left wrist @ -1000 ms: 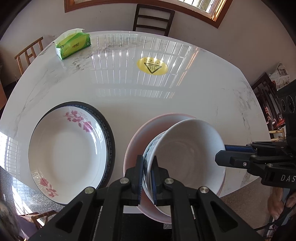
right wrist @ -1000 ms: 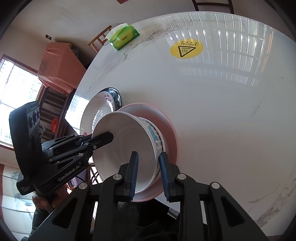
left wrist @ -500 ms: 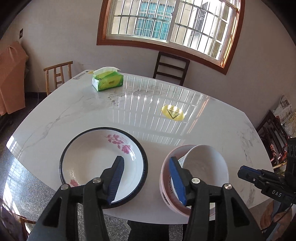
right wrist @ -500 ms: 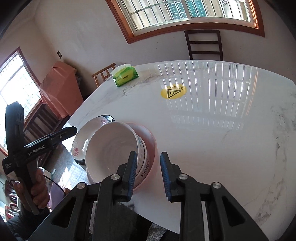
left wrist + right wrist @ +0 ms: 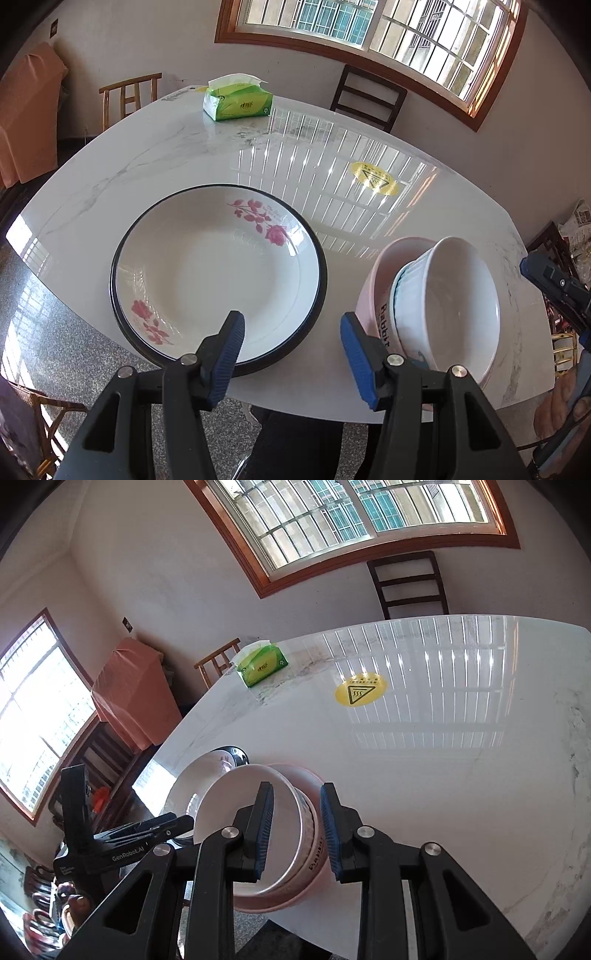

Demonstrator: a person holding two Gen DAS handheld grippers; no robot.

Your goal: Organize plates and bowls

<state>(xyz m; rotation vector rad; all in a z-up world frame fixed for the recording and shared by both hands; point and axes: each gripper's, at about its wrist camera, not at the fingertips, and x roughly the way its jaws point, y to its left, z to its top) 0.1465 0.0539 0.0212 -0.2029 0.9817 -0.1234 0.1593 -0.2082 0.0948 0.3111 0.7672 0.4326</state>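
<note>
Left wrist | left gripper (image 5: 291, 347) apart, empty | right gripper (image 5: 295, 823) apart | bowl (image 5: 447, 306) stiff, glazed, fragile; grip rim.

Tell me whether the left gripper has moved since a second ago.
Yes. The left gripper let go of the white bowl, opened, and drew up and back; the yellow warning sticker now sits farther away.

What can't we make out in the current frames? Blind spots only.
- Pink bowl interior: hidden by the white bowl nested in it, both views.
- Flowered plate: mostly behind the bowls in the right wrist view.
- Plate's near rim: behind the left gripper finger, left view.
- Tissue pack print: too small.
</note>
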